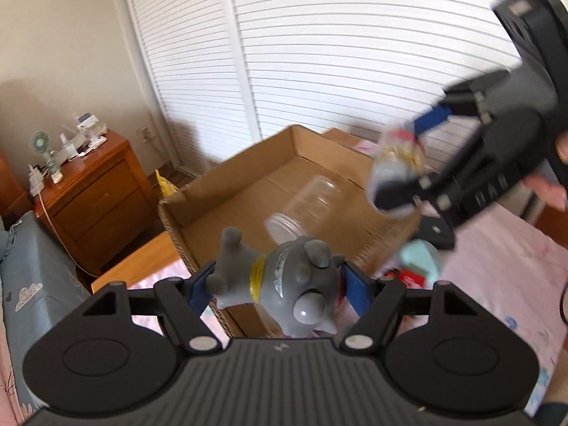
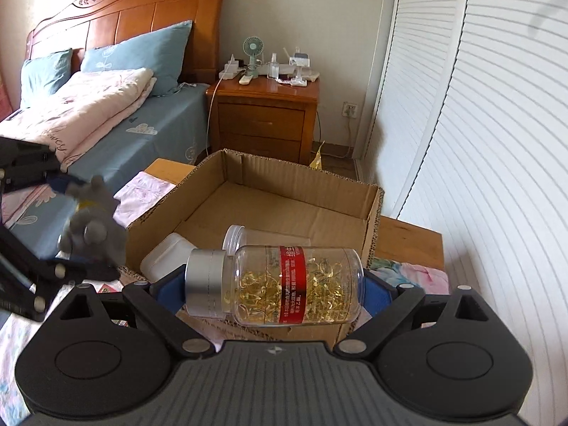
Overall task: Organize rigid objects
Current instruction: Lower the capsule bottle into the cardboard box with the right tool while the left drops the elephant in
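Note:
My left gripper [image 1: 280,284] is shut on a grey toy figure [image 1: 284,280] with a yellow band, held just before the near wall of an open cardboard box [image 1: 227,174]. An empty clear jar [image 1: 301,209] lies on its side in the box. My right gripper [image 2: 269,289] is shut on a clear capsule bottle [image 2: 284,284] with a silver cap and red label, held sideways above the box's [image 2: 372,213] near edge. A white bottle [image 2: 167,252] and the clear jar [image 2: 238,236] lie inside. The other gripper with the toy [image 2: 92,220] shows at the left.
The box stands on a bed with a pink cover [image 1: 497,266]. A teal object [image 1: 422,259] and a red packet [image 1: 408,277] lie beside the box. A wooden nightstand [image 2: 266,120] with a small fan stands behind, white slatted doors [image 2: 479,124] to the right.

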{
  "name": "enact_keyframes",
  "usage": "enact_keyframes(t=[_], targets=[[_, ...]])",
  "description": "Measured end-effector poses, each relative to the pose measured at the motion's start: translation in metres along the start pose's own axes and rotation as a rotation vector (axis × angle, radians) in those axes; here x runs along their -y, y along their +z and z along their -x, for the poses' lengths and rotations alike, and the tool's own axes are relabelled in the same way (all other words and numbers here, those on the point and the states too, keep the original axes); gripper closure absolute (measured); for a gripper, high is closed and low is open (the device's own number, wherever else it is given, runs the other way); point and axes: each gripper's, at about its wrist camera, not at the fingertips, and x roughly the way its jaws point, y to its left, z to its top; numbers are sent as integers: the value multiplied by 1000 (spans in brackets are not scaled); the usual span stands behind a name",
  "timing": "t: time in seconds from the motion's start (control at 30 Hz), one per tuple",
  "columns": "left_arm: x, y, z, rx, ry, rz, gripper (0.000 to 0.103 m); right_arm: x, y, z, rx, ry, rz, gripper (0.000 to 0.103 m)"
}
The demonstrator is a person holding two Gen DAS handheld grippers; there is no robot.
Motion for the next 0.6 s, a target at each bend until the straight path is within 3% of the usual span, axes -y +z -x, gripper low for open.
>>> enact_keyframes(t=[0.6], targets=[[-36,35,-57,-41,36,111,30,-22,-46,40,57,-27,-90,0]])
